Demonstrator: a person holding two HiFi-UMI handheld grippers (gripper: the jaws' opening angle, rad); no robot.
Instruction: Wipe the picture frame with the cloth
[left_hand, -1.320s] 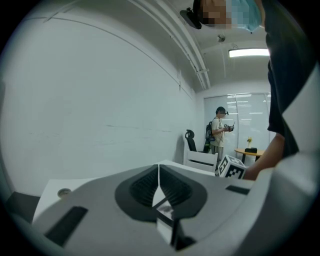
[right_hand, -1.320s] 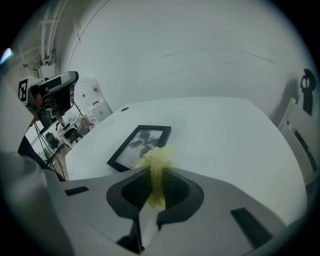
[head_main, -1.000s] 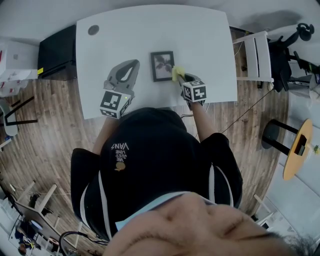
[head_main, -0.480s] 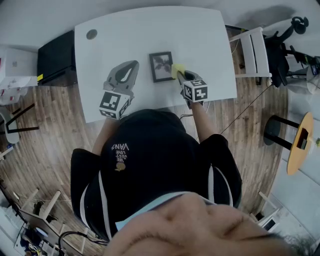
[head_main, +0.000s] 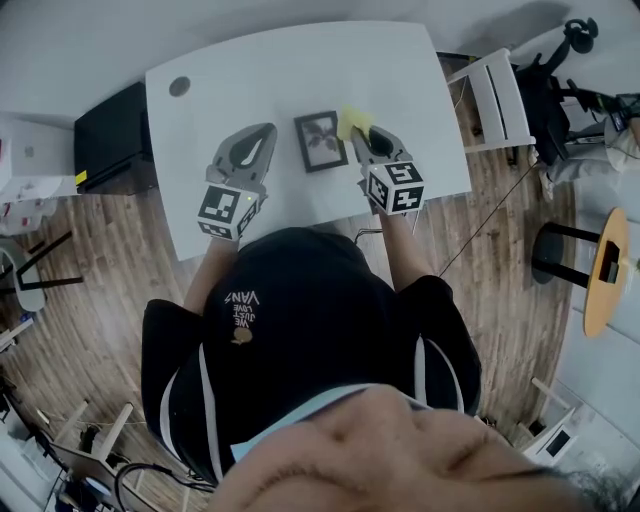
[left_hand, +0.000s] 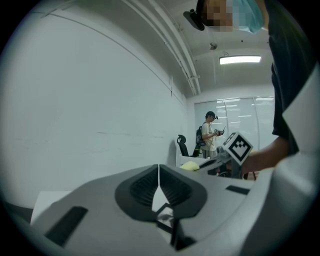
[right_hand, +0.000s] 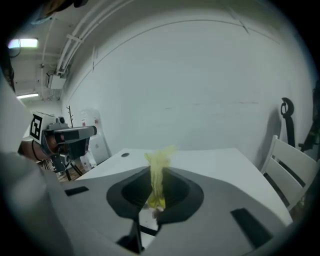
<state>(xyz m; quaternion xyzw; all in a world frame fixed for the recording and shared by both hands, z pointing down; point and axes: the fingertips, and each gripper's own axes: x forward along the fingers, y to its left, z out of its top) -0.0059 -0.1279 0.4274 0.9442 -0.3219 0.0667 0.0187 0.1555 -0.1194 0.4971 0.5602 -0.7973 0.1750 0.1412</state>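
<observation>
A small dark picture frame (head_main: 320, 140) lies flat on the white table (head_main: 250, 80) in the head view. My right gripper (head_main: 362, 132) is shut on a yellow cloth (head_main: 353, 120), held at the frame's upper right corner. In the right gripper view the cloth (right_hand: 158, 172) stands up pinched between the jaws. My left gripper (head_main: 262, 135) rests left of the frame, shut with nothing in it; in the left gripper view a bit of the frame (left_hand: 164, 215) shows below the closed jaws.
A round dark spot (head_main: 179, 86) marks the table's far left corner. A white chair (head_main: 497, 95) stands right of the table and a black cabinet (head_main: 112, 125) to its left. A person (left_hand: 209, 135) stands far off in the left gripper view.
My right gripper has carried the cloth up along the frame's right side, from its lower right to its upper right corner. The left gripper has stayed put.
</observation>
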